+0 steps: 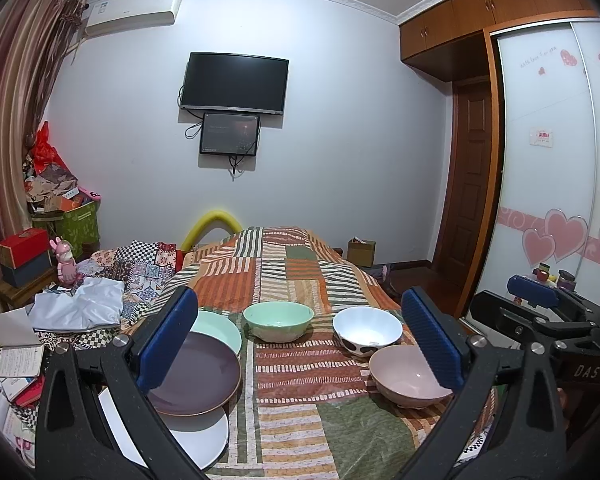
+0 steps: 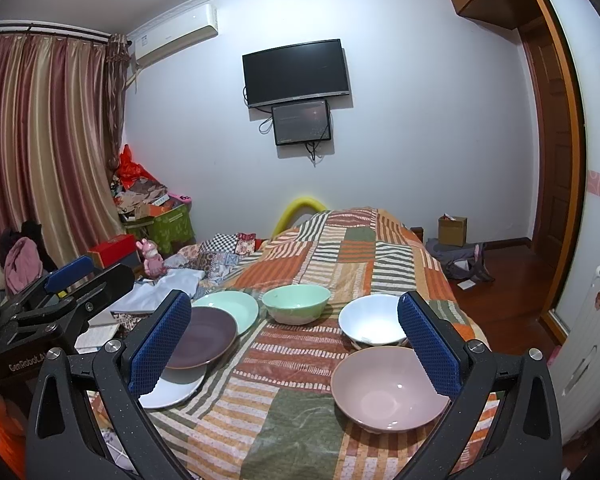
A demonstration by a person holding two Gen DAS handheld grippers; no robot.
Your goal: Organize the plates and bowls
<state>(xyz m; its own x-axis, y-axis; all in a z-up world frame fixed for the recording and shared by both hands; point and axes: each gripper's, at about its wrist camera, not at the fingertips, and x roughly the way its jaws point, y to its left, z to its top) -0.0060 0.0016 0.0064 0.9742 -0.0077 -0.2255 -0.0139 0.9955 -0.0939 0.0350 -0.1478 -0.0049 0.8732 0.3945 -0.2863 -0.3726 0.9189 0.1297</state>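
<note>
On a patchwork-covered bed lie three overlapping plates at the left: a green plate, a purple plate and a white plate. A green bowl, a white spotted bowl and a pink bowl stand to the right. My left gripper is open and empty above the near bed end. My right gripper is open and empty, with the pink bowl by its right finger. The plates and the other bowls show in the right wrist view too.
Clothes, books and boxes clutter the left side of the bed. A wardrobe with a sliding door stands at the right. The right gripper's body shows at the right of the left wrist view.
</note>
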